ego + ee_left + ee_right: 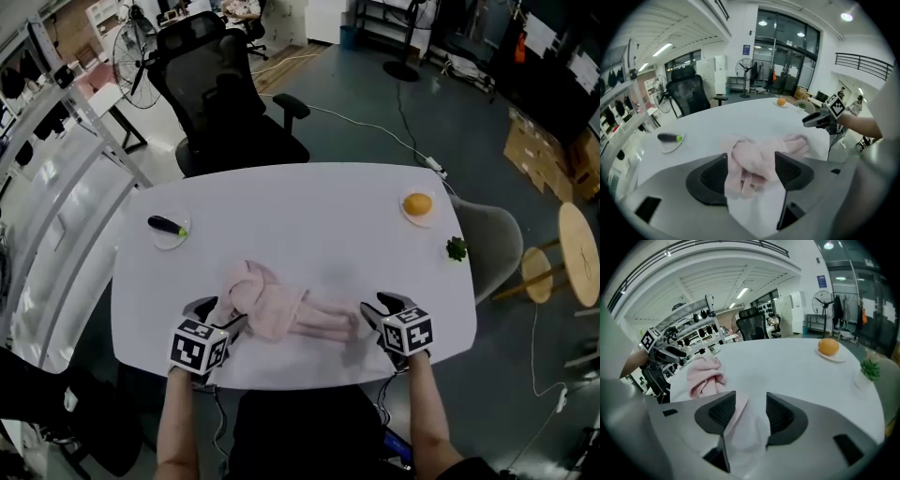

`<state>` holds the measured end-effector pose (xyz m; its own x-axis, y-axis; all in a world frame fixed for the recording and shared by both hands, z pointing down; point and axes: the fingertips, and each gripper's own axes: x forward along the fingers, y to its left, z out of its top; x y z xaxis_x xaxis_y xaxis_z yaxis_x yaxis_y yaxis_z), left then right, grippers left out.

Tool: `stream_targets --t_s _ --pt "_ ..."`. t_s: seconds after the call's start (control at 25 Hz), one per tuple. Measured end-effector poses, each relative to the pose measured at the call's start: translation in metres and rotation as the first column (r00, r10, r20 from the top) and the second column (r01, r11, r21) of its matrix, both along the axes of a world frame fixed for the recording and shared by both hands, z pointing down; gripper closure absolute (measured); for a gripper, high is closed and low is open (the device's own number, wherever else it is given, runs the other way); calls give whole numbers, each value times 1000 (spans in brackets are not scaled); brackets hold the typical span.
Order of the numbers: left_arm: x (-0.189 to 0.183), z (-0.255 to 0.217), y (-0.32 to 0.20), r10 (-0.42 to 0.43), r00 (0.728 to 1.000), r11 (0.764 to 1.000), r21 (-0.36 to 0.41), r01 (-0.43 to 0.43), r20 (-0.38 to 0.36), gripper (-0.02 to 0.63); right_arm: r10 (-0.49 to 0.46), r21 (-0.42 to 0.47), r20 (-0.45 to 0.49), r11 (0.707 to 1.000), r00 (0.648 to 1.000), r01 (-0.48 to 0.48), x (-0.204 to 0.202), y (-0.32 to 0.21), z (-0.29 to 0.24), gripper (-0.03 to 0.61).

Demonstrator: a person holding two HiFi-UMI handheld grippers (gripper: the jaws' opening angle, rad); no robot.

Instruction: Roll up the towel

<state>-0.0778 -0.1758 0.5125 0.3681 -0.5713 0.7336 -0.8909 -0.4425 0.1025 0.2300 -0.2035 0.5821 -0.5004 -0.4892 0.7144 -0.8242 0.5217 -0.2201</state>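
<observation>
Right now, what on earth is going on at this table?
A person stands at a white table with a two-jaw gripper in each hand, working on a pink towel. The towel lies bunched and only loosely rolled near the table's front edge. The left gripper is open around the bunched end. The right gripper is open at the flatter end, gripping nothing. An eggplant, an orange and a small plant sit farther back.

Office-type lab w/ desk chair (228, 98), fan (131, 49), cardboard boxes (536, 148).
</observation>
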Motion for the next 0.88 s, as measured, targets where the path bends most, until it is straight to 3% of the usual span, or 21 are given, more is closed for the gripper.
stream_targets --t_s 0.28,0.48,0.72,0.8,0.88 --pt "102 -1 -50 224 974 974 7 -224 -18 293 -57 12 -10 998 998 57 -26 -35 7 376" --pt "157 34 -76 337 941 940 -69 -335 14 319 -83 -23 -36 996 996 82 -42 -39 34 398" --pt "176 83 -68 482 867 868 -201 -453 126 319 -142 -93 -63 986 988 135 -54 -21 57 399" --pt "175 94 -65 498 856 856 -237 -459 141 321 -156 -115 -68 982 985 148 -56 -14 62 399" --pt "168 105 -63 496 850 857 -258 -446 176 366 -169 -120 -88 980 982 158 -58 -9 66 399"
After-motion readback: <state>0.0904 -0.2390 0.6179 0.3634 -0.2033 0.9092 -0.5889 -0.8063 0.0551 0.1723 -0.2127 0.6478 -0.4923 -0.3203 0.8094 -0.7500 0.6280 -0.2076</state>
